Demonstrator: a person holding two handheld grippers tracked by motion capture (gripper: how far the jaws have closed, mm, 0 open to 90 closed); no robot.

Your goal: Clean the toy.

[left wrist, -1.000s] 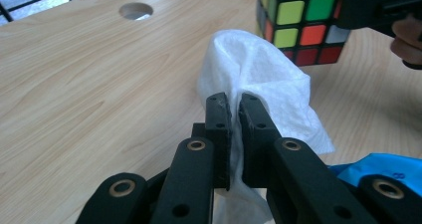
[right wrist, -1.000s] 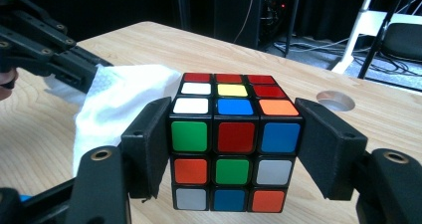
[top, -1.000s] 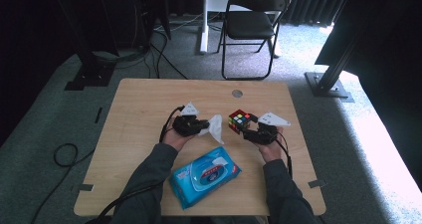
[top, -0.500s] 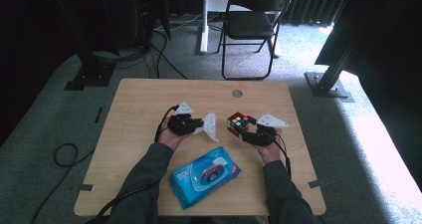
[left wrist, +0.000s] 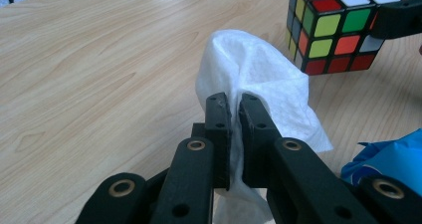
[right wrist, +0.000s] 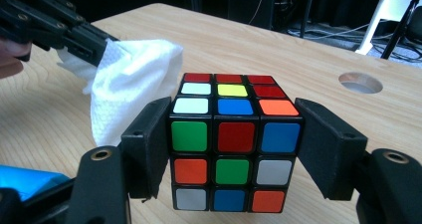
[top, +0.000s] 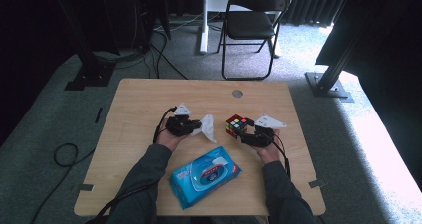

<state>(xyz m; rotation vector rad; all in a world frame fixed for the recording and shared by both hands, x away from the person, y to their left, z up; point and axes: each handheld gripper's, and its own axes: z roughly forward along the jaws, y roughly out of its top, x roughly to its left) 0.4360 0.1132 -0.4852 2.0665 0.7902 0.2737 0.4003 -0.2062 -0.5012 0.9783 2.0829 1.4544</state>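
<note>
Left gripper (left wrist: 230,107) pinches a white wipe (left wrist: 259,79), bunched to rub. Right gripper (right wrist: 234,149) clamps the puzzle cube (right wrist: 231,144) steady above the tabletop (top: 149,99), faces exposed for wiping.

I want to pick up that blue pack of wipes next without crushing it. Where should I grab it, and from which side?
Take the wipes pack across its narrow width, coming straight down from above. It lies flat and slanted on the table, so turn the jaws to match. Grip near an end, off the flap; it looks soft.

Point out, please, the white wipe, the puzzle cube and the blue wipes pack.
white wipe (left wrist: 249,69), left gripper view, its bunched top.
puzzle cube (right wrist: 235,137), right gripper view, front face centre.
blue wipes pack (top: 205,175), high view, its lid.
</note>
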